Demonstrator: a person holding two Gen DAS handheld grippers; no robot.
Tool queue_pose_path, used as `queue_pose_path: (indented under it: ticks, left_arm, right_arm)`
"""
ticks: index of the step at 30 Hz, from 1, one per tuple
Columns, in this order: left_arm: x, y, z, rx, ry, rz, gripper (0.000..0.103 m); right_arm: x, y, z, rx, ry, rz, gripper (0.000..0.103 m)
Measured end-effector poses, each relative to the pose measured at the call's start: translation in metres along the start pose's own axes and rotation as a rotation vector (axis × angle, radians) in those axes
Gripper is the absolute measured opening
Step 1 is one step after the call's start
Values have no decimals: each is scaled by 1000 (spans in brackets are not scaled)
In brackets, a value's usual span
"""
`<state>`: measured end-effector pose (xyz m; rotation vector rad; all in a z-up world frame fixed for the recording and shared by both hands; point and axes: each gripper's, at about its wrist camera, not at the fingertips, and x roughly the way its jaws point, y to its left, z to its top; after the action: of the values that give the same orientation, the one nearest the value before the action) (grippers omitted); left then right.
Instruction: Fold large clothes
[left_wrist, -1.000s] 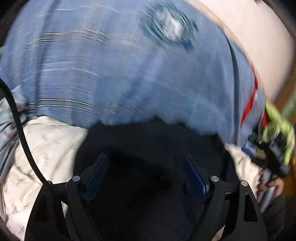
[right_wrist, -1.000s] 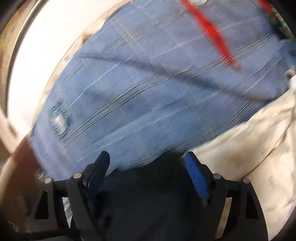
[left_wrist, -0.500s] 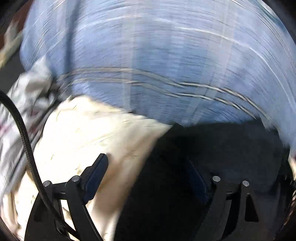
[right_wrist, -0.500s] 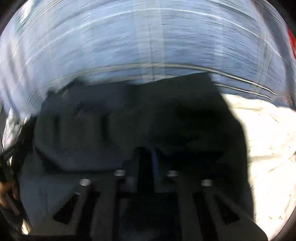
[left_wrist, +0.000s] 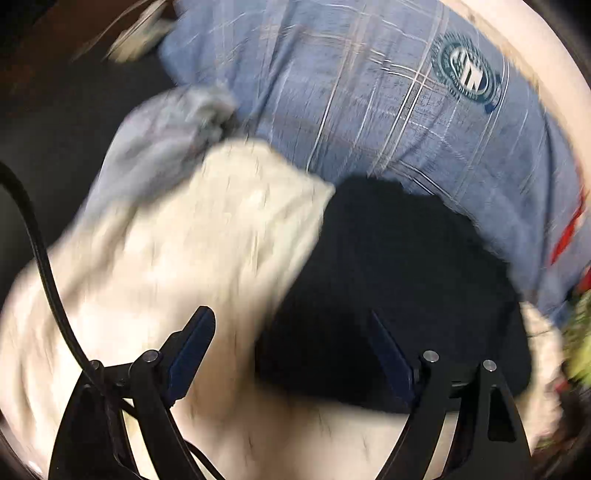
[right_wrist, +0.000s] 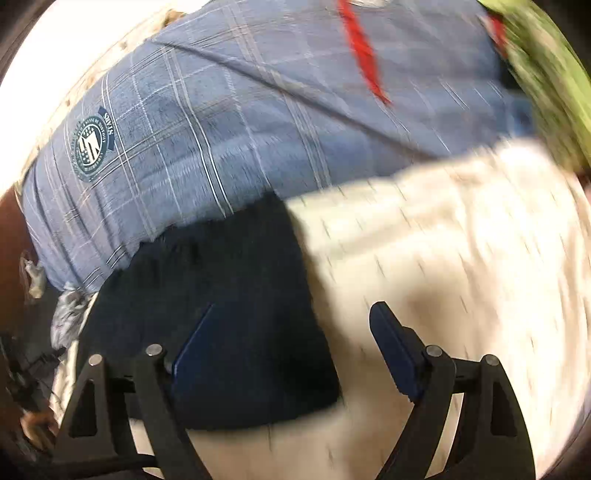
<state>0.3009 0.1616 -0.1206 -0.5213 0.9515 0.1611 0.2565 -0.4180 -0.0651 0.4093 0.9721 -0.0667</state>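
Left gripper (left_wrist: 291, 343) jaws open over dark garment (left_wrist: 388, 288); right gripper (right_wrist: 291, 339) jaws just reopened, empty; only the left view shows grey cloth (left_wrist: 162, 136) beyond the jaws.

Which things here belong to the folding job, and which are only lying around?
Belonging to the job:
- dark navy garment, folded, under both open grippers
- left gripper, holding nothing
- right gripper, jaws just opened, holding nothing

Lying about:
- blue plaid cloth with round emblem
- cream cloth
- grey cloth
- green item, too blurred to name
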Motion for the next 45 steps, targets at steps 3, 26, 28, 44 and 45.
queue_pose_path:
  ticks: [3, 26, 28, 44, 45]
  left_arm:
    - [-7, 16, -41, -123, 73, -23, 84]
    - [74, -13, -5, -373, 94, -325, 96]
    - [76, -12, -2, -376, 82, -337, 91]
    - [34, -19, -3, -230, -52, -229, 15]
    - [25, -21, -4, -212, -69, -217, 15]
  right_arm:
    - [0, -13, -40, 98, 78, 41, 84]
    - [107, 9, -48, 434, 136, 375, 84]
    - [110, 9, -45, 426, 134, 392, 72]
    - [49, 38, -33, 199, -21, 379, 18]
    - [42, 40, -34, 192, -31, 378, 18]
